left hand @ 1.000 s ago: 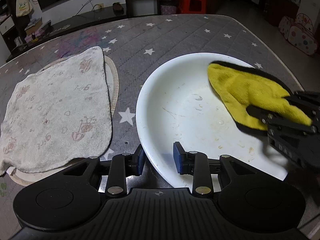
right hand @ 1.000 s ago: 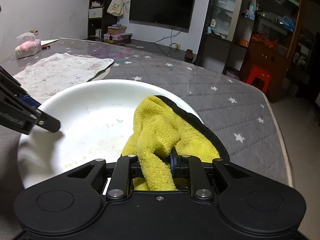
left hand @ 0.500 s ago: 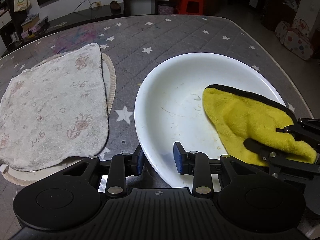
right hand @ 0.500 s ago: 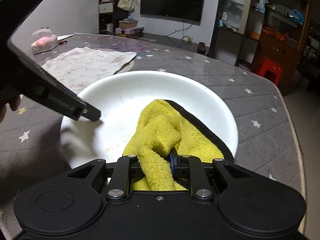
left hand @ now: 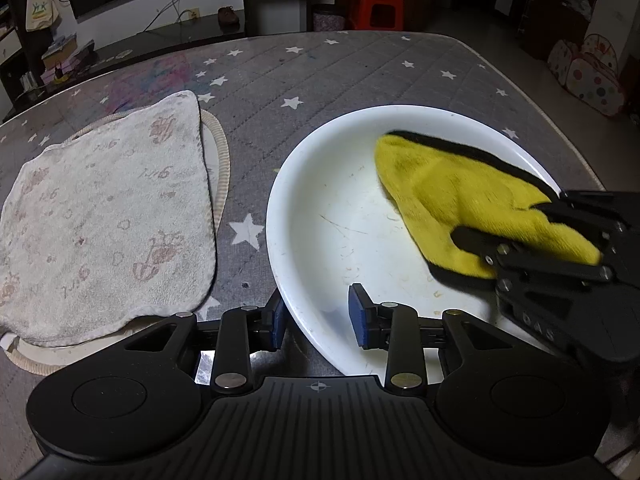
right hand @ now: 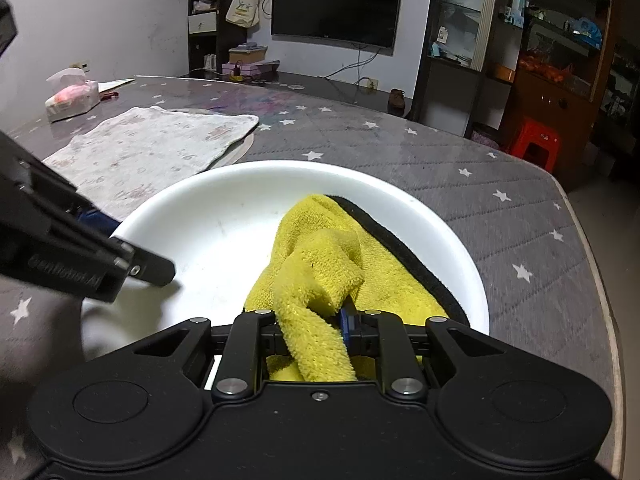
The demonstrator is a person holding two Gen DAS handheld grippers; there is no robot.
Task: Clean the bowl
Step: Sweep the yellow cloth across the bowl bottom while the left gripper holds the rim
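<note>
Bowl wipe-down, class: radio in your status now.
Left gripper open, straddling the bowl rim. Right gripper shut on yellow cloth, cloth inside bowl. Specks remain. Nothing in the way.

Two wrist fisheye views, both close over one table.

Left wrist view: mounted behind the left gripper [left hand: 316,316], looking forward and steeply down along its fingers, near rim of the white bowl [left hand: 280,184] between them at lower centre, pale towel [left hand: 104,216] at left of frame, right gripper [left hand: 560,256] entering at right edge. Right wrist view: set behind the right gripper [right hand: 316,324], aimed flatter across the table toward the television [right hand: 336,8] at upper centre, bowl [right hand: 224,204] filling mid frame, left gripper [right hand: 120,260] at left edge. Shared by both: bowl, yellow cloth [right hand: 320,264], pale towel, star-patterned table cover [right hand: 440,160], television wall.
</note>
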